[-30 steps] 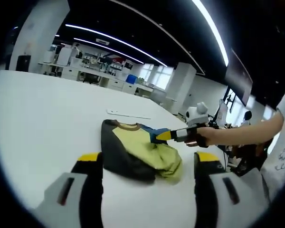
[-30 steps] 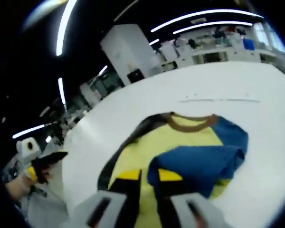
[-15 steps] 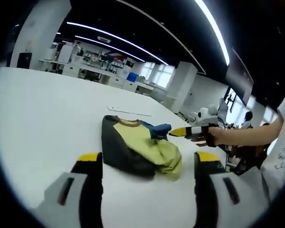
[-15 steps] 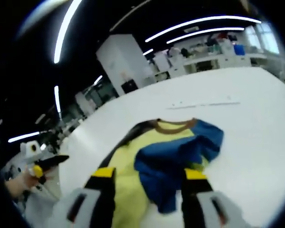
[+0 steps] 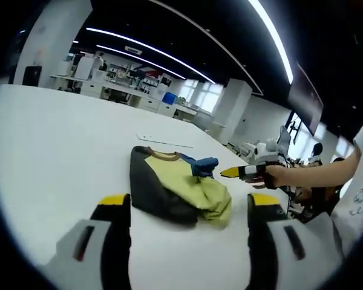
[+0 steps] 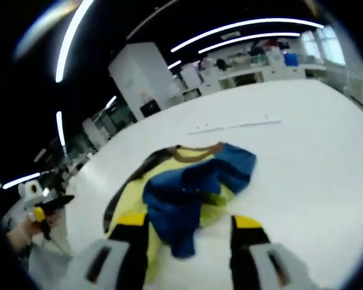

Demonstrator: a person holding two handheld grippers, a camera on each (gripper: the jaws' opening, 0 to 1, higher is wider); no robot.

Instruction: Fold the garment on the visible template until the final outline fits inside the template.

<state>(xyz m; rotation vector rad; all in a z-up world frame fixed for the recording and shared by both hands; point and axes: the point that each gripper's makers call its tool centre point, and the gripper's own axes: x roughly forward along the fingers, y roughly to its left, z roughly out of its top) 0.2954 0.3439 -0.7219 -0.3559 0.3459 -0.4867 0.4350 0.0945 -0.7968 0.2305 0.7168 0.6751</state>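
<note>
While the shirt sits bunched mid-table, status below.

shirt: shirt (image 5: 175, 190) lies on the white table (image 5: 54, 145), crumpled into a loose heap, not flat. Yellow body, dark panel on one side, brown collar at the far end.

blue sleeve: blue sleeve (image 6: 187, 187) is thrown over the yellow front, lying across it in a rumpled diagonal. Reads as a first fold attempt, not a clean one.

template: thin line (image 5: 163, 143) on the table just beyond the collar; also seen in the right gripper view (image 6: 236, 125). Likely part of the template outline, but I can't make out the full shape, so can't tell whether the shirt fits inside.

left gripper: left gripper (image 5: 187, 208) has its jaws wide apart, holding nothing, hovering short of the shirt's near edge.

right gripper: right gripper (image 6: 184, 226) has its jaws apart and nothing clamped between them; the sleeve's loose end hangs between the yellow tips. From the left gripper view it (image 5: 230, 173) sits just beside the shirt's right side, clear of the cloth.

progress: early. One sleeve over, at best.

left to do: flatten the heap, bring in the dark side, fold the bottom up, check the outline against the template.

risk: bunched yellow hem near the front will probably bulge past the outline unless smoothed first.
</note>
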